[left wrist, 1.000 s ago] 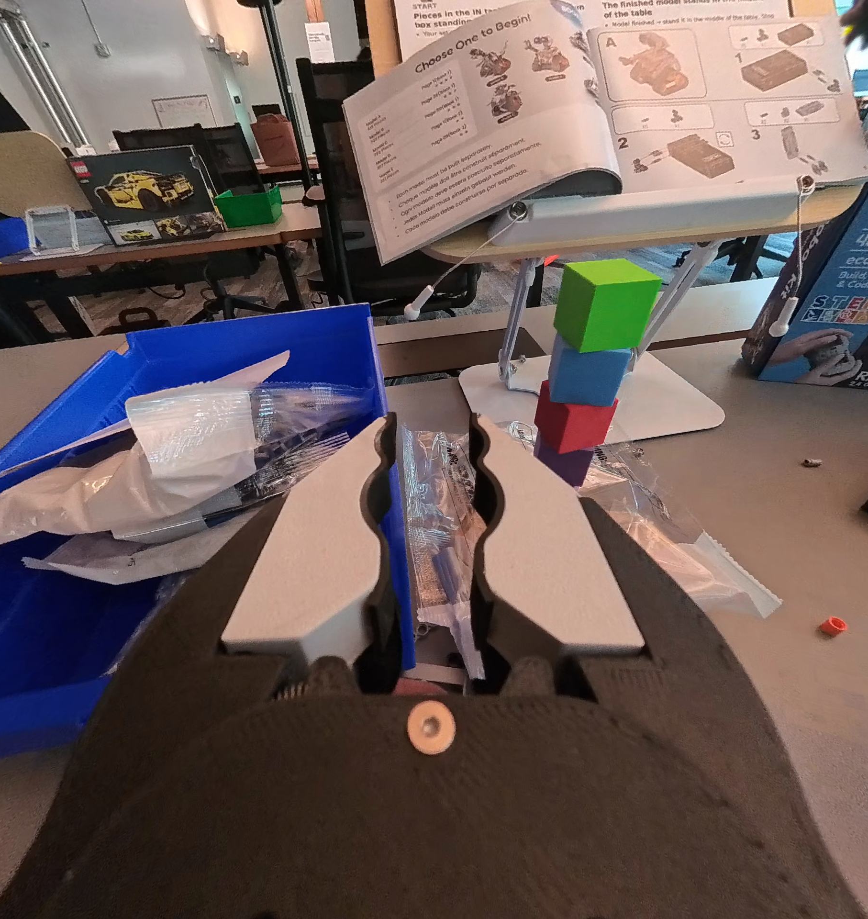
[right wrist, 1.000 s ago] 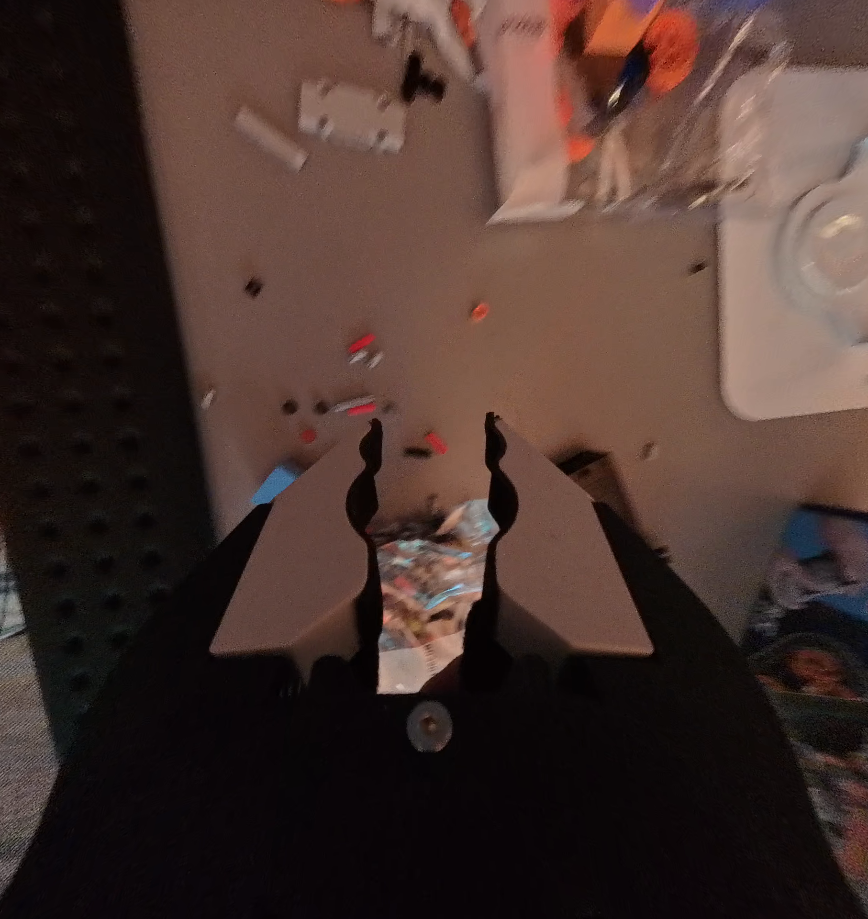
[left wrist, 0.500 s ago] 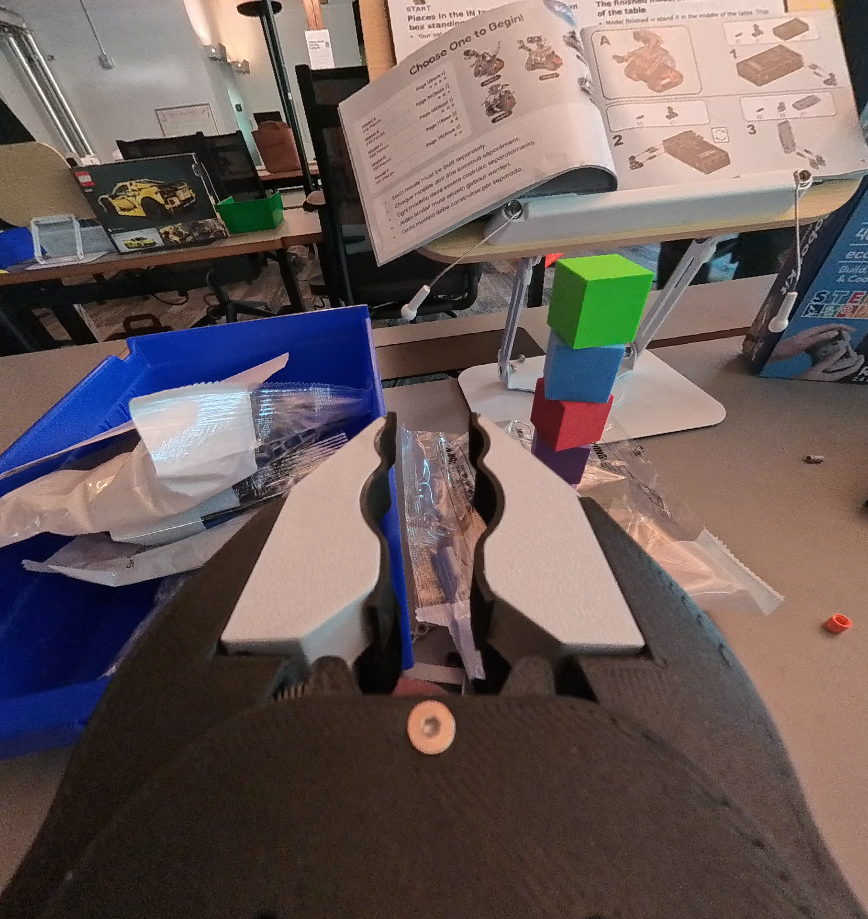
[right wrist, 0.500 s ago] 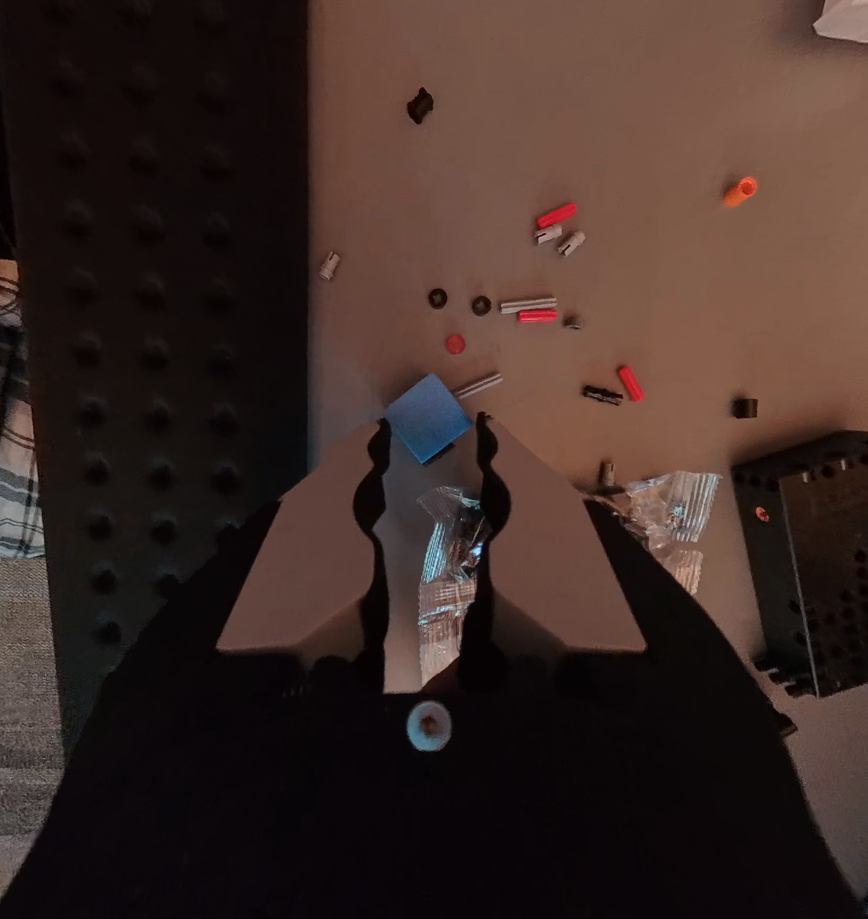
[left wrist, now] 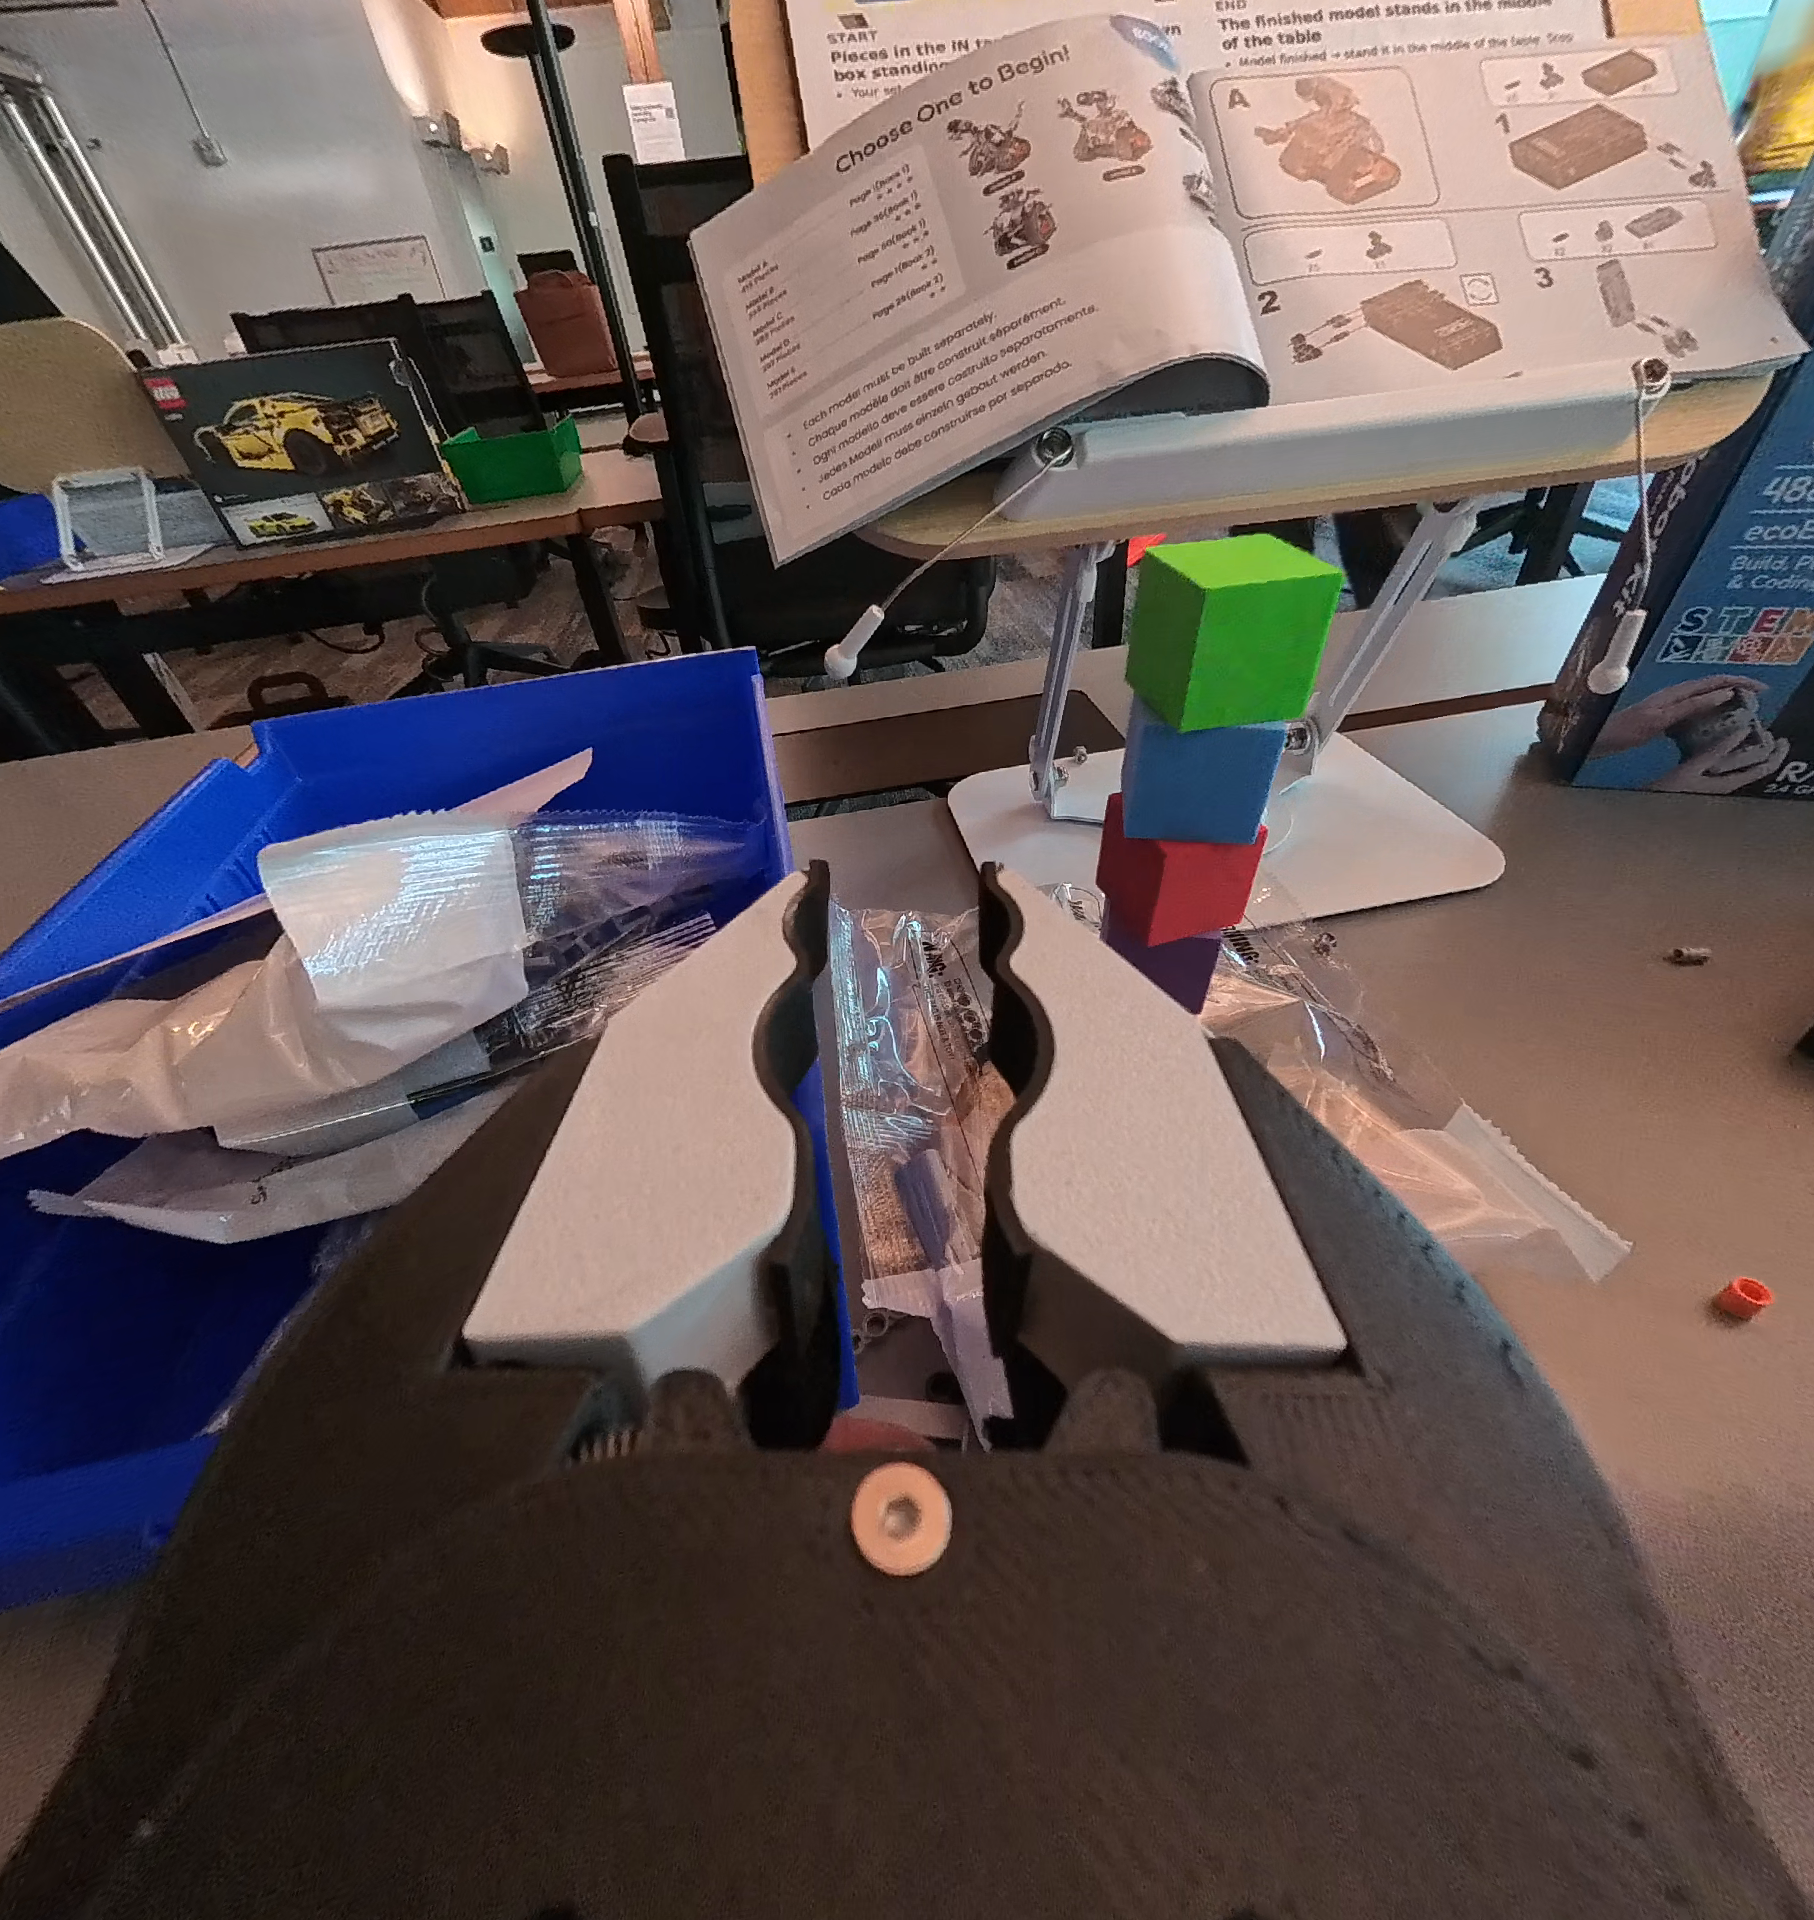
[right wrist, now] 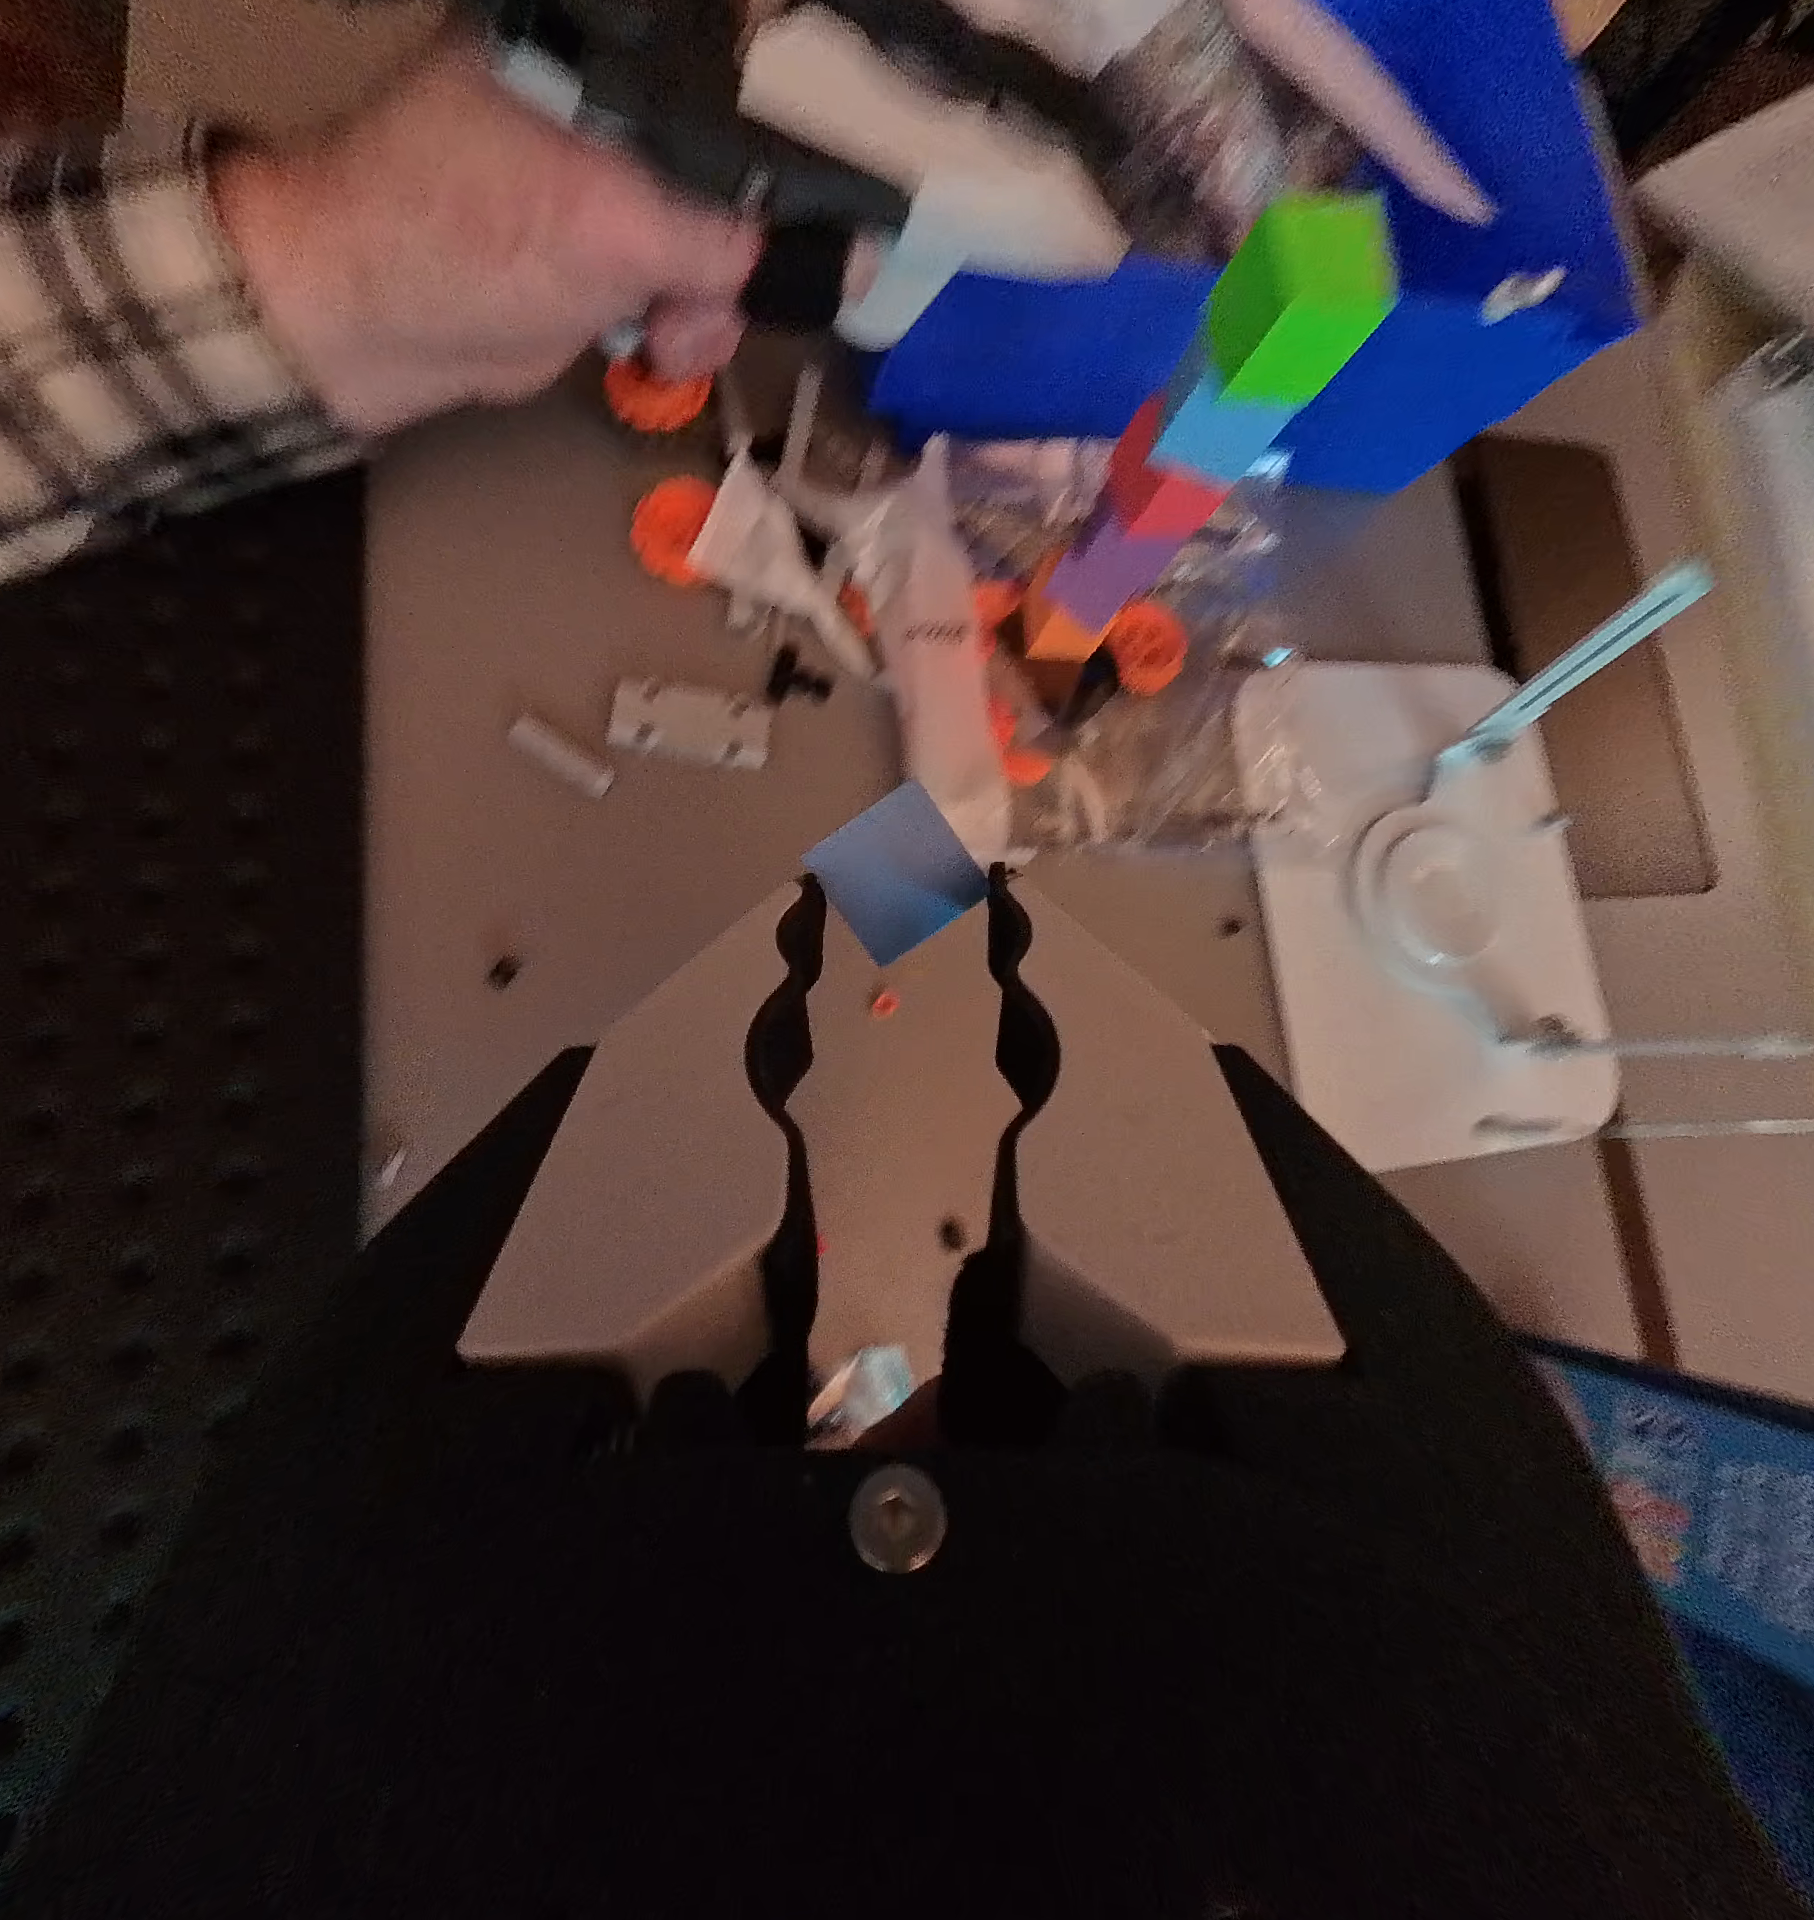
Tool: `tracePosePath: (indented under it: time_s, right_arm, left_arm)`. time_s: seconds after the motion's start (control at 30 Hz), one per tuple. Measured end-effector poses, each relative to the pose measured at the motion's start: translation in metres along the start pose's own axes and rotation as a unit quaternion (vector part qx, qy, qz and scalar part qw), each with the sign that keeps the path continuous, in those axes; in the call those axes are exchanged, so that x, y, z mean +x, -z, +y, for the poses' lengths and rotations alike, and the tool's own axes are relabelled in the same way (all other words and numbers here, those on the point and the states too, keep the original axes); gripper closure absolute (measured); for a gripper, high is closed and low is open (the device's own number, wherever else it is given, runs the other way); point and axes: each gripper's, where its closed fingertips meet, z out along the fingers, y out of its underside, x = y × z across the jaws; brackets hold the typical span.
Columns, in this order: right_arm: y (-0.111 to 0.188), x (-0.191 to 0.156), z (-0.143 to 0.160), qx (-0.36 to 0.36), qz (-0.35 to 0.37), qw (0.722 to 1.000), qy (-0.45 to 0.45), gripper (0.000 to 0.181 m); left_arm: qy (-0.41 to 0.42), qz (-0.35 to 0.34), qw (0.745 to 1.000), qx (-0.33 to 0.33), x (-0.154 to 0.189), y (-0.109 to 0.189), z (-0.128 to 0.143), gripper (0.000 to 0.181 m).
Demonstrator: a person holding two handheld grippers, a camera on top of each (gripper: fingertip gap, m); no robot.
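Observation:
My left gripper [left wrist: 903, 894] is open and hovers low over a clear plastic bag of small parts [left wrist: 913, 1049], right beside the wall of a blue bin [left wrist: 529, 727]. A tower of foam cubes [left wrist: 1194, 790], green on top, then blue, red and purple, stands just right of its tips. My right gripper [right wrist: 898, 883] is shut on a blue cube [right wrist: 892, 883] held at its fingertips, high above the table. In this blurred right wrist view the cube tower [right wrist: 1298, 301] lies ahead, with an orange cube [right wrist: 1054, 629] at its foot.
A white book stand [left wrist: 1381, 831] holds an open instruction booklet [left wrist: 1194, 229] behind the tower. A blue product box [left wrist: 1765, 582] stands at the right. A black studded baseplate [right wrist: 155, 935], orange wheels [right wrist: 664, 530], loose small parts and a person's hand [right wrist: 446, 281] show below the right gripper. Spacing between my two grippers at the tips: around 20 cm. My right gripper's tips are some 20 cm from the black studded baseplate [right wrist: 155, 935].
My right gripper closed on the blue cube, lifted it off the table and swung toward the cube tower. My left gripper has stayed almost still.

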Motion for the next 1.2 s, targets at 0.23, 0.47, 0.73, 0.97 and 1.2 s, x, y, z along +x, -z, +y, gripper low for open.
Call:
tracePosePath:
  time_s: [0.23, 0.47, 0.73, 0.97, 1.2]
  right_arm:
    - [-0.019, 0.069, -0.093, 0.017, 0.016, 1.000, -0.017, 0.150]
    - [-0.048, 0.100, -0.125, -0.015, -0.003, 0.999, -0.036, 0.151]
    - [-0.065, 0.093, -0.120, -0.063, -0.042, 0.996, -0.039, 0.151]
    - [-0.071, 0.095, -0.116, -0.075, -0.050, 0.995, -0.044, 0.151]
    - [-0.077, 0.096, -0.112, -0.085, -0.055, 0.994, -0.046, 0.150]
  left_arm:
    - [-0.003, 0.004, 1.000, -0.005, 0.003, -0.003, 0.003, 0.154]
    - [-0.003, 0.008, 1.000, -0.008, 0.006, -0.004, 0.003, 0.154]
    - [-0.003, 0.015, 1.000, -0.006, 0.009, -0.006, 0.001, 0.154]
    - [-0.002, 0.015, 1.000, -0.006, 0.009, -0.005, 0.001, 0.154]
    - [-0.002, 0.014, 1.000, -0.006, 0.009, -0.005, 0.001, 0.154]
